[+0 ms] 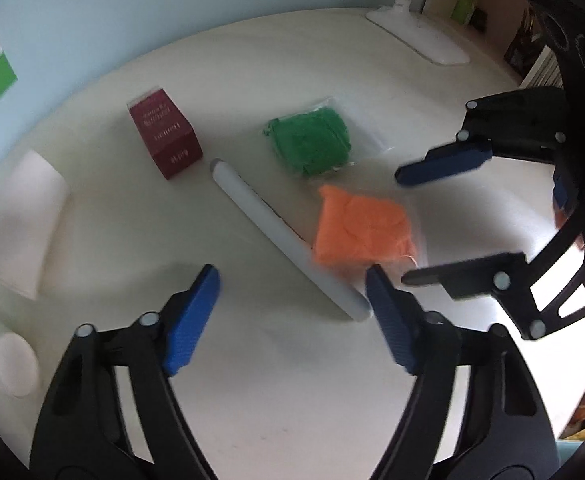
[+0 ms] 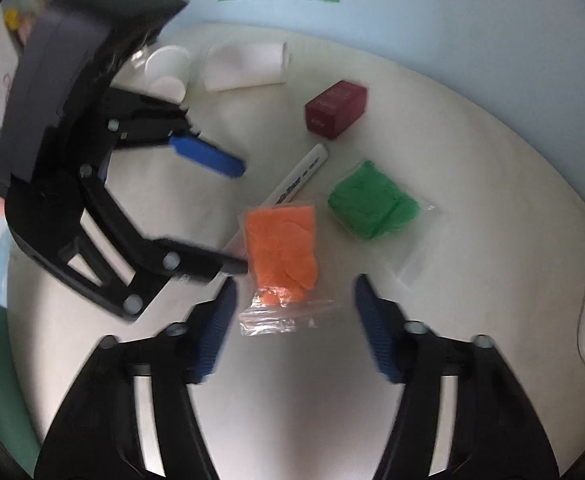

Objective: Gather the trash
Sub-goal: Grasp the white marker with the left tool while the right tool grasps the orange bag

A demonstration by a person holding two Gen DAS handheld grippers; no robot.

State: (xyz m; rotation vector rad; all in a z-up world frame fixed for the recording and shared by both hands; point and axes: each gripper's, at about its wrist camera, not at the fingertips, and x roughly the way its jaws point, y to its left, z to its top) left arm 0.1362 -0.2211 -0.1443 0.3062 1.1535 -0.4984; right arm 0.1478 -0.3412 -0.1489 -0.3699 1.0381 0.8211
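Left gripper (image 1: pixel 292 280) angled steeply down, lower frame, jaws apart, empty, straddling the marker (image 1: pixel 284 236). Right gripper (image 2: pixel 294 292) likewise, unclenched over the orange bag (image 2: pixel 280 248).

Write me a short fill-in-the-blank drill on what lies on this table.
1. The bag nearest the right gripper holds ____ material.
2. The box beside the marker is dark ____.
3. The second clear bag holds ____ material.
4. Both grippers' pads are coloured ____.

Missing words: orange; red; green; blue
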